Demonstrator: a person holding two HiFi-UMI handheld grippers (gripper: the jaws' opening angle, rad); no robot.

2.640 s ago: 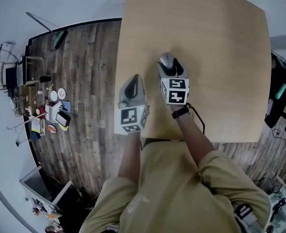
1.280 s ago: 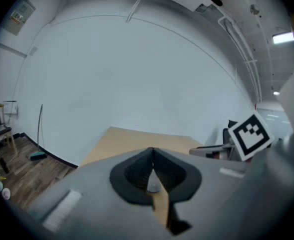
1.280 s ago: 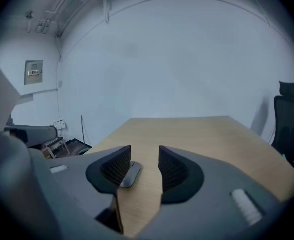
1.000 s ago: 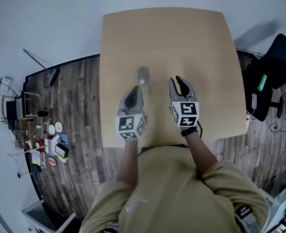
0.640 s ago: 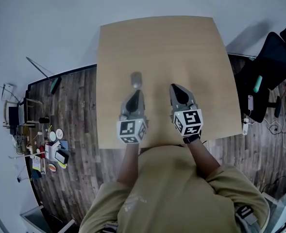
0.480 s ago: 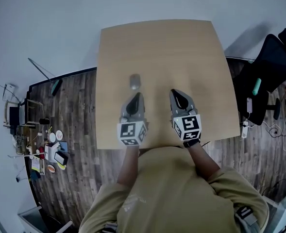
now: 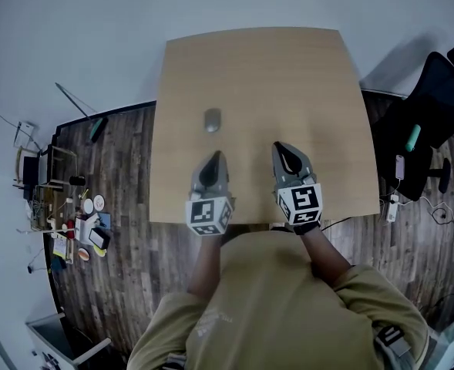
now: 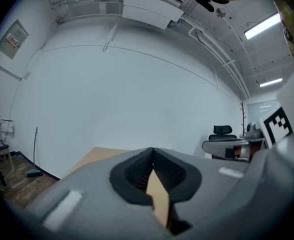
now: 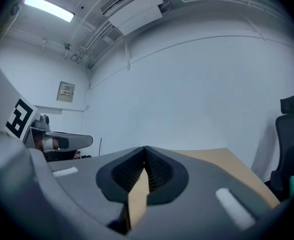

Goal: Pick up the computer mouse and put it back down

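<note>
Head view: both forearms reach forward side by side over the near edge of the table [image 7: 288, 75]. The left gripper [image 7: 214, 157] and right gripper [image 7: 280, 149] have their jaws pinched together, empty. The computer mouse [image 7: 212, 120] lies on the table ahead of the left gripper, untouched.

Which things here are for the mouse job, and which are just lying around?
For the job: computer mouse, table, left gripper, right gripper.
Just lying about: black chair, floor clutter.
</note>
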